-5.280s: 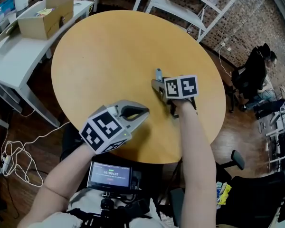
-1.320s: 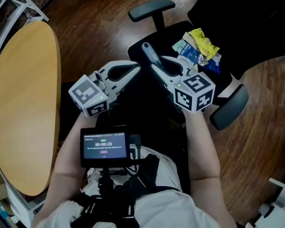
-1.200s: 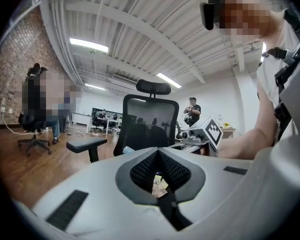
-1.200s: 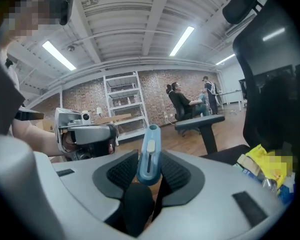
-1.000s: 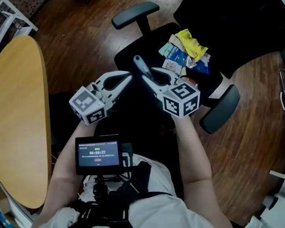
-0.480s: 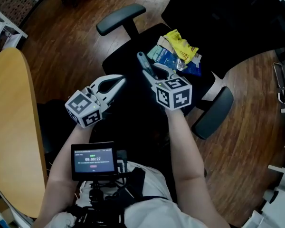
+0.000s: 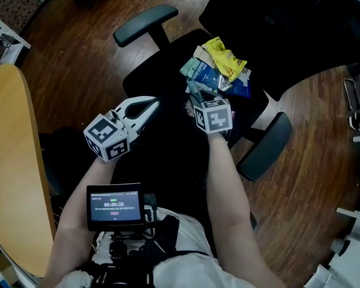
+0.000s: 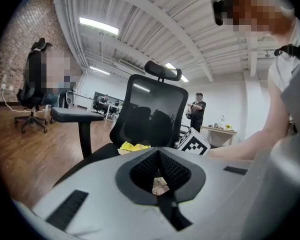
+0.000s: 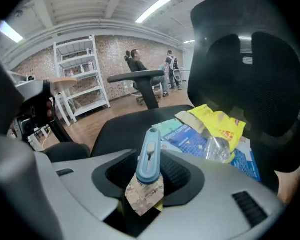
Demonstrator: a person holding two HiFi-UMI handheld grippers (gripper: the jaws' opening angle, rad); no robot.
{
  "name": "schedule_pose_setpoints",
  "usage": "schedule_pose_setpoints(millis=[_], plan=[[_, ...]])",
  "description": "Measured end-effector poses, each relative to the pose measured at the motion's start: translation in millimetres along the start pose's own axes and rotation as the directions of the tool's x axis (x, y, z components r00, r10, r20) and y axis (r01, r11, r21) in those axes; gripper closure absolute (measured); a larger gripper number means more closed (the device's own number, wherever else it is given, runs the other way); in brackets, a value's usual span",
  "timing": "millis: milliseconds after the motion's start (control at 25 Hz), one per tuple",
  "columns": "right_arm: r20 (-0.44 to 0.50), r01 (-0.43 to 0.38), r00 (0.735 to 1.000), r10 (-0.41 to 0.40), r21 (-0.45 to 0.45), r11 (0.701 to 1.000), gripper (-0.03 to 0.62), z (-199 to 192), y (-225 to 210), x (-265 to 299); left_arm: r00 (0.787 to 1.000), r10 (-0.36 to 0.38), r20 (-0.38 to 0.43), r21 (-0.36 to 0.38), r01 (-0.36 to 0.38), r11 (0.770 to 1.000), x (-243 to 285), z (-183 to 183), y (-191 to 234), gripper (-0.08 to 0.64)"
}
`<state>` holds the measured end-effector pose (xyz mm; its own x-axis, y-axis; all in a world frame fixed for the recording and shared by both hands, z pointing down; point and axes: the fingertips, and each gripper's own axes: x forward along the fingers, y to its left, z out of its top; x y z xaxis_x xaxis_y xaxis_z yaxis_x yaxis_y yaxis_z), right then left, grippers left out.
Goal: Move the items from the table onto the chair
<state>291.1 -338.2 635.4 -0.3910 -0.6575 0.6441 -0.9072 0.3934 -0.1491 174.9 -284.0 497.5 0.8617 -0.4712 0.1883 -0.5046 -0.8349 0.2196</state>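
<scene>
At frame centre, the right gripper (image 7: 193,93) has its jaws opening around 1 blue plastic utility knife (image 9: 149,156) over the black office chair (image 7: 156,71). The left gripper (image 7: 151,105) is closed and empty.

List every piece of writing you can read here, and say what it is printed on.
"DRIP COFFEE": on the blue packet on the chair.
"00:00:28": on the screen at the person's chest; its smaller lines are too small to read.
Yellow packet: print too blurred to read.

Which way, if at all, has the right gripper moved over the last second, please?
Yes: the right gripper, jaws opening around the blue cutter, has moved forward over the chair seat, up to the packets.
</scene>
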Motion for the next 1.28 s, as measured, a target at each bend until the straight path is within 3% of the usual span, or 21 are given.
schedule_pose_setpoints(millis=[200,360,440,560,680,800,880,920,1120,1280], plan=[[-0.113,-0.047,0.993,0.036,-0.1,0.994,0.449,-21.3,22.3,20.2,1.0,-0.005,-0.016,-0.008,0.005,1.0,0.3,-6.5,-2.3,0.551],[-0.132,-0.021,0.991,0.0,-0.161,0.987,0.423,-24.1,20.8,24.9,1.0,-0.003,-0.02,-0.019,0.002,1.0,-0.9,-9.9,-3.6,0.551],[-0.119,-0.013,0.993,-0.007,-0.169,0.986,0.387,-20.0,19.5,24.3,1.0,0.0,-0.024,-0.016,0.0,1.0,-1.1,-10.4,-3.9,0.551],[-0.051,-0.005,0.999,-0.003,-0.164,0.987,0.387,-4.2,21.2,19.6,1.0,0.009,-0.023,-0.02,-0.009,1.0,-4.0,-10.3,-4.1,0.551],[0.061,-0.072,0.995,0.08,-0.122,0.99,0.387,19.4,31.1,11.6,0.999,0.024,-0.021,-0.023,-0.025,0.999,-8.2,-8.4,-1.4,0.551],[0.19,-0.226,0.951,0.245,-0.116,0.967,0.402,51.8,55.1,-7.2,0.999,0.032,-0.021,-0.011,-0.033,0.999,-8.9,-4.6,0.3,0.551],[0.258,-0.278,0.918,0.302,-0.126,0.952,0.548,68.5,67.3,-20.3,0.999,0.035,-0.023,-0.007,-0.036,0.999,-10.5,-2.7,-0.3,0.551],[0.277,-0.298,0.905,0.324,-0.135,0.945,0.581,74.5,73.0,-25.2,0.999,0.038,-0.024,-0.003,-0.038,0.999,-11.4,-1.0,-0.6,0.551],[0.321,-0.387,0.844,0.43,-0.191,0.902,0.588,89.1,106.3,-41.6,0.996,0.083,-0.037,0.001,-0.083,0.997,-26.2,10.1,2.5,0.551],[0.409,-0.43,0.787,0.462,-0.173,0.886,0.588,102.5,115.3,-64.5,0.993,0.121,0.002,-0.012,-0.121,0.993,-45.6,33.3,-2.4,0.551]])
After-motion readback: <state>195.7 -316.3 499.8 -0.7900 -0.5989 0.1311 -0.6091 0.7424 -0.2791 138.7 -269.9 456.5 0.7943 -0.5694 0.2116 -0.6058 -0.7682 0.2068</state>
